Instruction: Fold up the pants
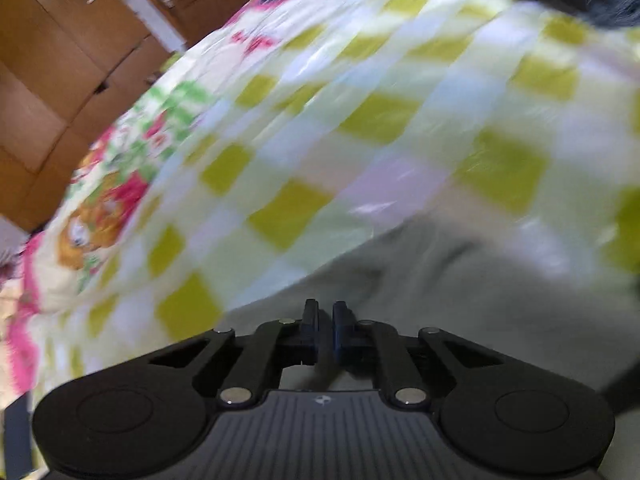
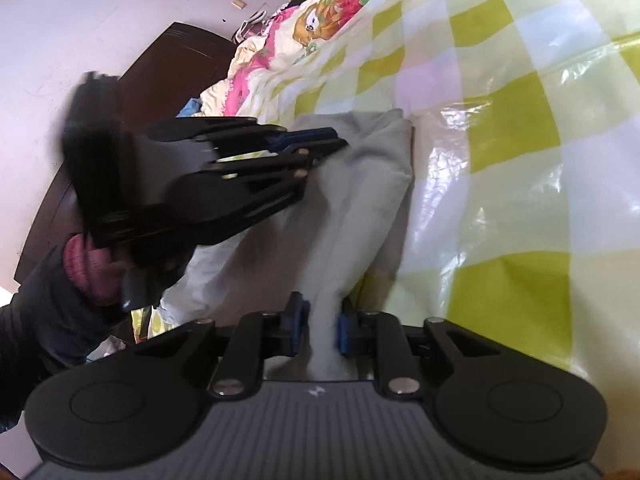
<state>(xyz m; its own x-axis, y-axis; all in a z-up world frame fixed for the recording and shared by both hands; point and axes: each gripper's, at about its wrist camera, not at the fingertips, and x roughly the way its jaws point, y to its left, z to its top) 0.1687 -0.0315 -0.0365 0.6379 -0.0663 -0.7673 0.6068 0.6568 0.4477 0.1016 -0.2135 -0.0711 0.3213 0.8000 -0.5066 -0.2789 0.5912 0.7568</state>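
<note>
- The grey pants (image 2: 360, 184) lie bunched on the checked bedcover (image 2: 520, 120), apparently partly folded.
- Right gripper (image 2: 319, 322) pinches a fabric ridge.
- Left gripper (image 1: 325, 314) is nearly closed; contents unclear.
- Flattening and final folds likely remain.

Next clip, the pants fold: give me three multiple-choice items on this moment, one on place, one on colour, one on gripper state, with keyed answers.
1. Where do the pants lie?
A. on a checked bedcover
B. on a wooden floor
C. in a basket

2. What colour are the pants?
A. red
B. light grey
C. black

3. How is the right gripper?
A. wide open, holding nothing
B. shut on a fold of the pants
C. out of view

Answers:
1 A, the yellow-green checked bedcover surrounds them.
2 B, the cloth is pale grey.
3 B, grey cloth runs between its fingers.
</note>
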